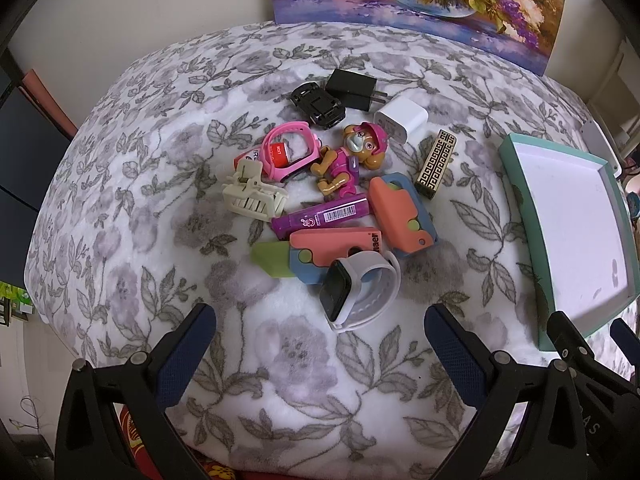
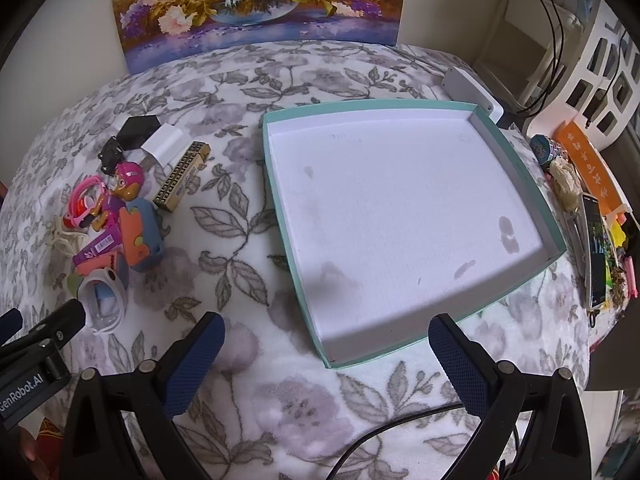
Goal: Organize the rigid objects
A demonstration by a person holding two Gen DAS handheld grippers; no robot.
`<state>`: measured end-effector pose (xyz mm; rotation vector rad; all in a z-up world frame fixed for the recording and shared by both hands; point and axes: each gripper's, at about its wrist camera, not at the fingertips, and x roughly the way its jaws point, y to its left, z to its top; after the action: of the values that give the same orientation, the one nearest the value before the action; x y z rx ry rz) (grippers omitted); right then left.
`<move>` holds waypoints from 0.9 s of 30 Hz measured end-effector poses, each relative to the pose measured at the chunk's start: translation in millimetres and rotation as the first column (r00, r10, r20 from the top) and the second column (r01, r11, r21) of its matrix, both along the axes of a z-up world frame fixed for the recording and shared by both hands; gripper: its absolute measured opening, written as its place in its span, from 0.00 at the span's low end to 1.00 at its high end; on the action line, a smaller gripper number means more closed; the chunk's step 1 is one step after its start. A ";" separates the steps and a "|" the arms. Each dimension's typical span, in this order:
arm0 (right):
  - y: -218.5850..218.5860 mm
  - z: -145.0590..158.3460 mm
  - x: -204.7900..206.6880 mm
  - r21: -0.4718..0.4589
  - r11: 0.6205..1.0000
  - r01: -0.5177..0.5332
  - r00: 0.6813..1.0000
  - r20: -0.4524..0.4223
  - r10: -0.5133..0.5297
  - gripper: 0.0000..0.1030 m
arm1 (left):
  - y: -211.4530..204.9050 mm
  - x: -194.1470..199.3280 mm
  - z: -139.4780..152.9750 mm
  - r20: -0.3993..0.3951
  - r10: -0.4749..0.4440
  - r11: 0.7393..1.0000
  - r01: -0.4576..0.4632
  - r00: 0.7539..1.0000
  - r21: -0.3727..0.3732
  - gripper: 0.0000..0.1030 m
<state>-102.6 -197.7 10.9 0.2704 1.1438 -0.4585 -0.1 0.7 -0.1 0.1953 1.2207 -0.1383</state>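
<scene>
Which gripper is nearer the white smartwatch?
Left. The left gripper hovers open just in front of the white smartwatch, which lies beyond its fingertips. The right gripper faces the teal tray, with the watch off to its left.

Black frames carry navy textured fingers (image 2: 192, 364) (silver screws at pivots).

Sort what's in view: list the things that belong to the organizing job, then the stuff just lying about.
For the job: teal tray, white smartwatch, purple marker, pup figure, cream hair claw, black charger, white charger, patterned box.

Lying about: flower painting, phone, orange packet.
</scene>
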 end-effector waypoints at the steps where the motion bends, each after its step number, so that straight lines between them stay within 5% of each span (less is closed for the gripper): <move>1: -0.3 0.1 0.1 0.000 1.000 0.000 1.000 -0.001 0.000 1.00 | 0.0 0.1 0.1 0.000 0.000 1.000 0.000 1.000 0.000 1.00; 21: 1.2 -3.6 1.0 -0.002 1.000 -0.003 1.000 -0.003 0.003 1.00 | 4.0 -0.4 -10.9 -0.007 0.003 1.000 -0.003 1.000 -0.003 1.00; 27: 1.0 -10.0 4.7 0.005 1.000 -0.006 1.000 -0.019 0.006 1.00 | 4.9 6.4 -14.8 -0.064 0.006 0.999 -0.010 0.998 -0.052 1.00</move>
<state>-97.9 -196.6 0.8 0.2673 1.1643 -0.4536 6.2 5.6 -14.9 0.1409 1.2803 -0.1710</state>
